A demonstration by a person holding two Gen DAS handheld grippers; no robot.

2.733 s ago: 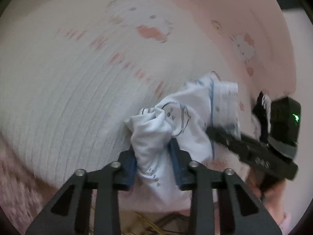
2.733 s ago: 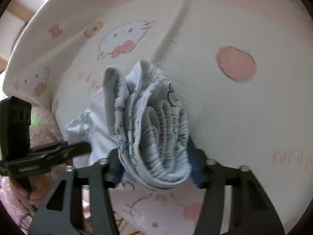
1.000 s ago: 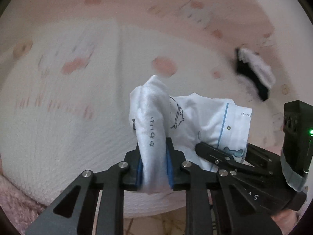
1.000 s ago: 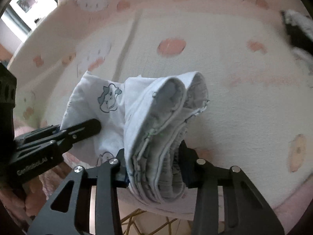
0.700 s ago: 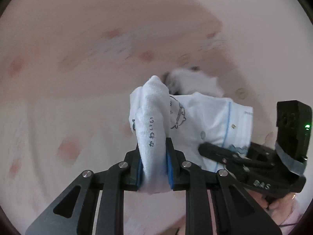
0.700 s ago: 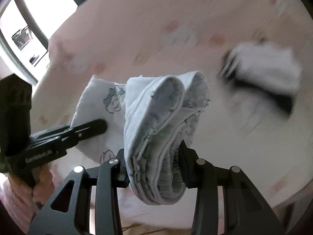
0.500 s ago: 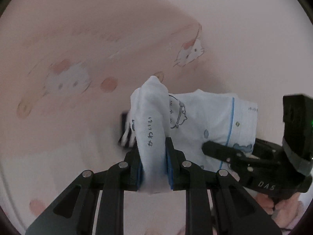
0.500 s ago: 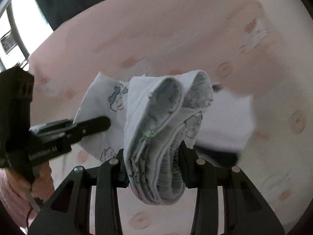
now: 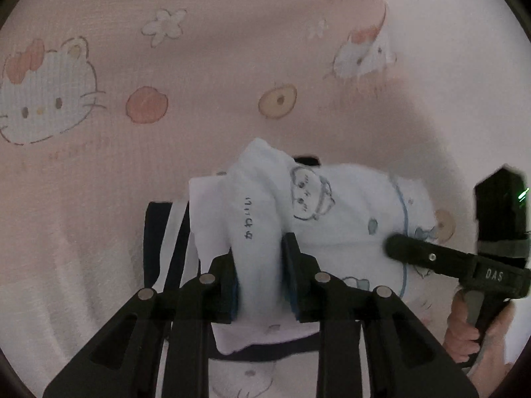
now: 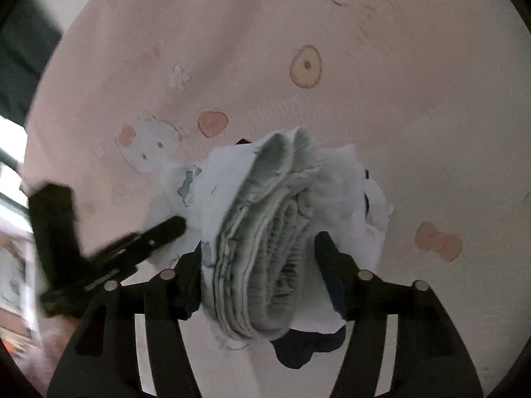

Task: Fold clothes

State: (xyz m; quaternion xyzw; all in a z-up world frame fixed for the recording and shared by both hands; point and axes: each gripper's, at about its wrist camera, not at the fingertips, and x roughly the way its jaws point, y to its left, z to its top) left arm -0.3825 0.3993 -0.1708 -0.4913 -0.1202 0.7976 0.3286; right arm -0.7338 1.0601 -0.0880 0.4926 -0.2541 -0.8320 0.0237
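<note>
The pink bedsheet (image 9: pixel 205 49), printed with cartoon cats and dots, fills the background of both wrist views. At 6 to 8 o'clock in the left wrist view a dark-and-white striped garment (image 9: pixel 162 232) lies on the sheet, partly covered; its dark edge also shows at 6 o'clock in the right wrist view.

The task item is a small white printed garment (image 9: pixel 345 219), folded into a compact bundle and held between the two tools directly over the striped garment. Whether it already touches that garment cannot be told.

The left gripper (image 9: pixel 260 278) has its fingers pinching a doubled fold of the white garment at centre frame. The right gripper (image 10: pixel 262 265) stands wider, its fingers to either side of a thick stack of gathered, elastic-edged layers; firm contact on the 3 o'clock side cannot be confirmed. A hand (image 9: pixel 464 328) grips the right tool's handle at 4 o'clock in the left wrist view.

Judged step: placing the folded bundle onto the striped garment. The next move calls for lowering both ends level, so the layers stay aligned, then spreading both finger pairs together and backing out without dragging the folds.
</note>
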